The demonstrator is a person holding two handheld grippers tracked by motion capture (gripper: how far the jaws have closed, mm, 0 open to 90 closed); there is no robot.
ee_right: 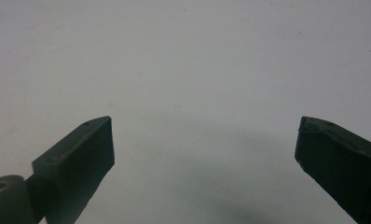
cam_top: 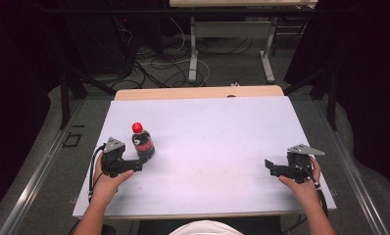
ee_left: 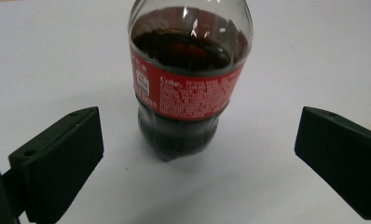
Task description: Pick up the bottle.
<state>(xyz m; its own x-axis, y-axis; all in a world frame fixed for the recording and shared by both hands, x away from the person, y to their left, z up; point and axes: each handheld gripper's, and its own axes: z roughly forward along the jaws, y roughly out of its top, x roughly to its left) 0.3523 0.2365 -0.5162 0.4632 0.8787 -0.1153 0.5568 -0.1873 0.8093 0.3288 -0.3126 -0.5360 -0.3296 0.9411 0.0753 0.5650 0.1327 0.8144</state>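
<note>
White covering spreads over the worktop [cam_top: 207,147], and one cola bottle [cam_top: 143,143] stands upright on it, toward its left side. The bottle has a red cap, a red label and dark drink inside.

Left tongs [cam_top: 139,163] sit just in front of the bottle, on the person's side, aimed at it. In the left gripper view the bottle [ee_left: 188,79] rises beyond and between the two black jaws of these tongs [ee_left: 197,154], which are spread wide. Neither jaw touches the bottle; bare white surface shows on both sides of its base.

Right tongs [cam_top: 270,166] lie well apart from the bottle, far across the worktop to its right, pointing back toward it. In the right gripper view their jaws [ee_right: 204,154] are also spread wide, with nothing between them but the white surface.

Counted: one bottle, two tongs, two hands. The left hand [cam_top: 107,181] grips its tool nearest the bottle; the right hand [cam_top: 305,183] grips the other.
</note>
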